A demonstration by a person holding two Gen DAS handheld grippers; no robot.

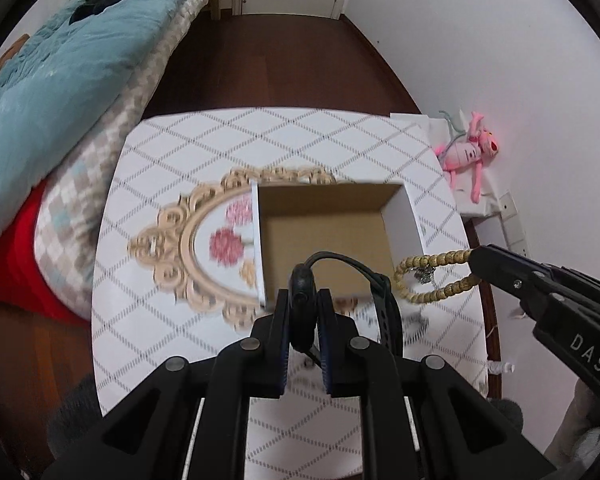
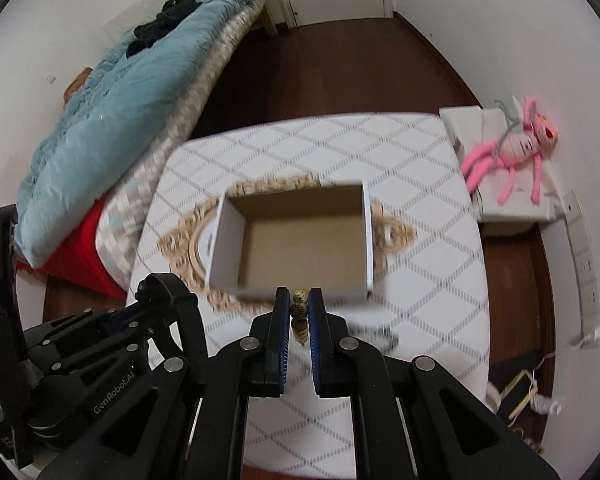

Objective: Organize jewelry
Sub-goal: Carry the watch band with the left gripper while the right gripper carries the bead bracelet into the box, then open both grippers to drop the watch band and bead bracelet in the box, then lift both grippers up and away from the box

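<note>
Clamped in my left gripper [image 1: 303, 312] is the black watch [image 1: 302, 304], my right gripper [image 2: 299, 312] pinches the bead bracelet [image 2: 300, 314], and the open box [image 1: 328, 236] lies at twelve o'clock, roughly equally near both.

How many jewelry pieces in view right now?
2. Black watch clamped in the left hand-held gripper; beaded bracelet held by the right hand-held gripper, both just short of the open box. Nothing visible inside the box.

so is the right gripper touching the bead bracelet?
Touching. Right wrist view shows the right gripper shut on the bead bracelet, beads pinched between both pads; left wrist view shows the loop hanging from its tip.
</note>
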